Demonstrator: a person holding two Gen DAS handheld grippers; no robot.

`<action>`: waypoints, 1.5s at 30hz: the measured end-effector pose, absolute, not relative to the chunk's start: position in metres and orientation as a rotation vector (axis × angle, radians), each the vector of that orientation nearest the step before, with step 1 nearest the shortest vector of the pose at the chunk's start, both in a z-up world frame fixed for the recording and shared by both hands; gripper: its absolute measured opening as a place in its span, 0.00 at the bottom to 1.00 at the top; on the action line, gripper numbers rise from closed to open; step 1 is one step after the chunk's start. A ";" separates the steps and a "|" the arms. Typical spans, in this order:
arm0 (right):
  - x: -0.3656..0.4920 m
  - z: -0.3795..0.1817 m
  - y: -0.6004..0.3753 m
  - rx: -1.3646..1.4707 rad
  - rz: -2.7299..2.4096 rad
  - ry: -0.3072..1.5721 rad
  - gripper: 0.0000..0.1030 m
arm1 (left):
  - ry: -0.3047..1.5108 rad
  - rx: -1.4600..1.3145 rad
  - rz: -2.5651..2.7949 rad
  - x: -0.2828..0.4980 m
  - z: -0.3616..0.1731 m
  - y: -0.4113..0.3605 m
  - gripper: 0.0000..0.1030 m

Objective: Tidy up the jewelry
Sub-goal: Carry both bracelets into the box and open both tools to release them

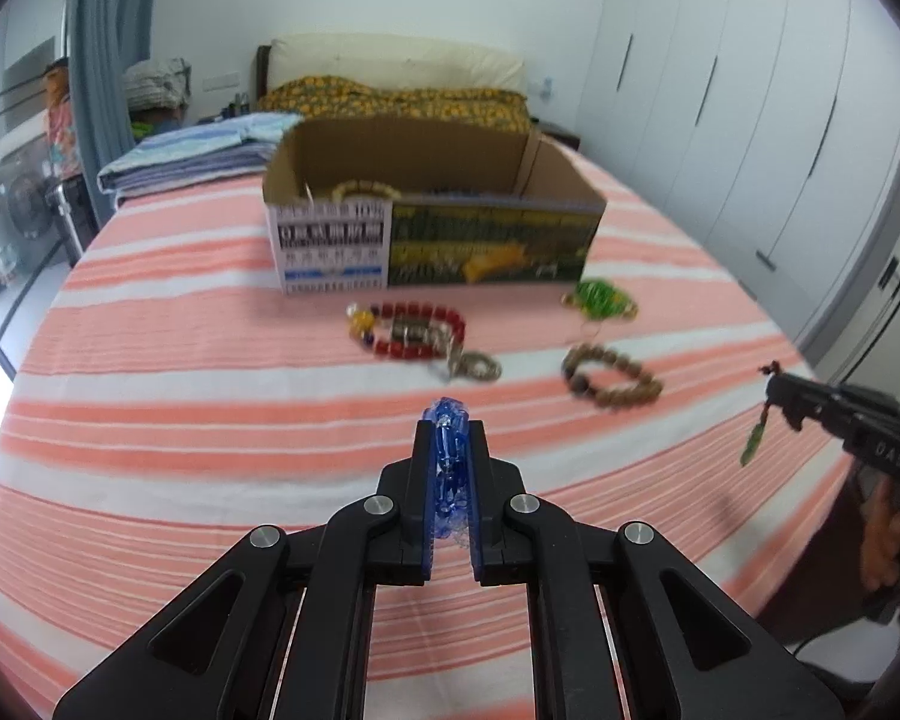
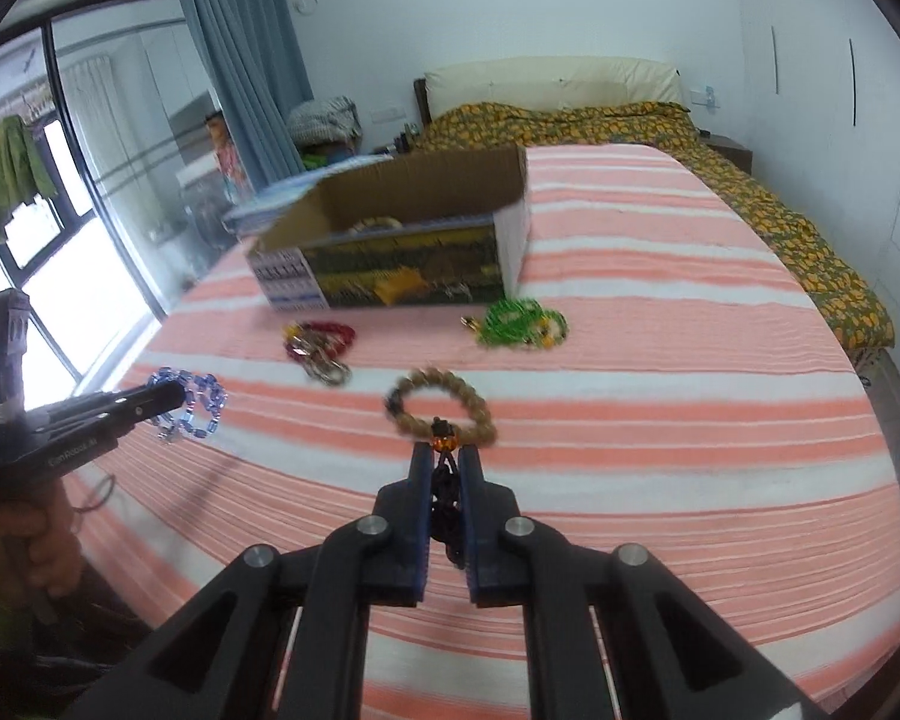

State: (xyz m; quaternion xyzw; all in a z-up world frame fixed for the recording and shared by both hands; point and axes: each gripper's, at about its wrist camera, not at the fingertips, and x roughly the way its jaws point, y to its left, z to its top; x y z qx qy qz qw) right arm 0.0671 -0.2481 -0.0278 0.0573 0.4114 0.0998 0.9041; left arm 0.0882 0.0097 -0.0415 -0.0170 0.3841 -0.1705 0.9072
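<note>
Striped bed (image 1: 210, 420): left hand-held gripper (image 1: 450, 438) clamping blue bracelet (image 1: 447, 456), right hand-held gripper (image 2: 444, 456) clamping dark cord (image 2: 444, 492).

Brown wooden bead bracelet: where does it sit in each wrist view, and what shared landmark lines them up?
Left wrist view: the brown bead bracelet lies right of centre on the striped bedspread, below the green beads.
Right wrist view: centre, just beyond the right gripper.
Shared landmark: the open cardboard box.

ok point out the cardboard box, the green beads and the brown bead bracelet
cardboard box (image 1: 486, 246): left wrist view, printed front wall
green beads (image 2: 519, 324): right wrist view, middle of the pile
brown bead bracelet (image 1: 609, 381): left wrist view, near rim
</note>
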 end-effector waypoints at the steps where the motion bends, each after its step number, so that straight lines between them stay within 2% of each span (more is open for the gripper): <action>1: 0.066 -0.024 -0.247 0.128 0.215 0.844 0.08 | 0.788 -0.042 -0.352 0.088 -0.038 0.012 0.06; 21: 0.075 0.021 -0.226 0.106 0.300 0.754 0.08 | 0.750 -0.075 -0.326 0.090 0.001 0.028 0.06; 45: 0.107 0.016 -0.224 0.108 0.315 0.781 0.08 | 0.783 0.055 -0.205 0.128 -0.015 0.022 0.07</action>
